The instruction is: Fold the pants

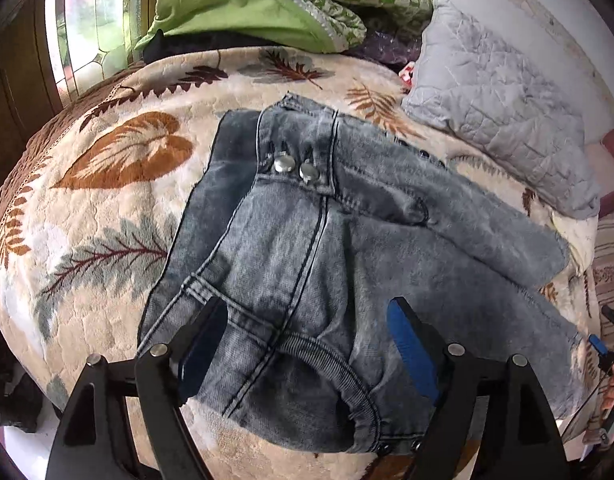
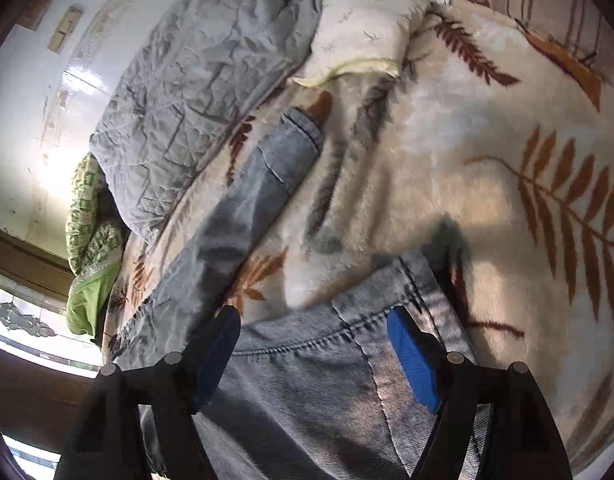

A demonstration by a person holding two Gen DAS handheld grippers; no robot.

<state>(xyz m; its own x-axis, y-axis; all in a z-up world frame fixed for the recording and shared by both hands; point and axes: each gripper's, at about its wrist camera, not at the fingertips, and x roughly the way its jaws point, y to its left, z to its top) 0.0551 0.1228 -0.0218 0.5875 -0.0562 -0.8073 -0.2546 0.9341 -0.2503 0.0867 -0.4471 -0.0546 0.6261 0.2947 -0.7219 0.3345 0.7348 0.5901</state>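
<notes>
Grey-blue jeans (image 1: 307,240) lie spread on a leaf-patterned blanket (image 1: 107,208), waistband with two metal buttons (image 1: 295,168) toward the far side. My left gripper (image 1: 307,312) is open, hovering over the hip and pocket area, blue pads either side of the cloth. In the right wrist view the jeans (image 2: 307,380) show a near leg end under my right gripper (image 2: 313,316), which is open above the hem. The other leg (image 2: 259,184) stretches away to its cuff. The right gripper also shows at the left wrist view's right edge (image 1: 599,344).
A grey quilted pillow (image 1: 499,112) lies at the far right, and also in the right wrist view (image 2: 203,88). Green bedding (image 1: 267,4) is piled at the far side by a window (image 1: 91,20). A cream pillow (image 2: 367,32) lies beyond the leg cuff.
</notes>
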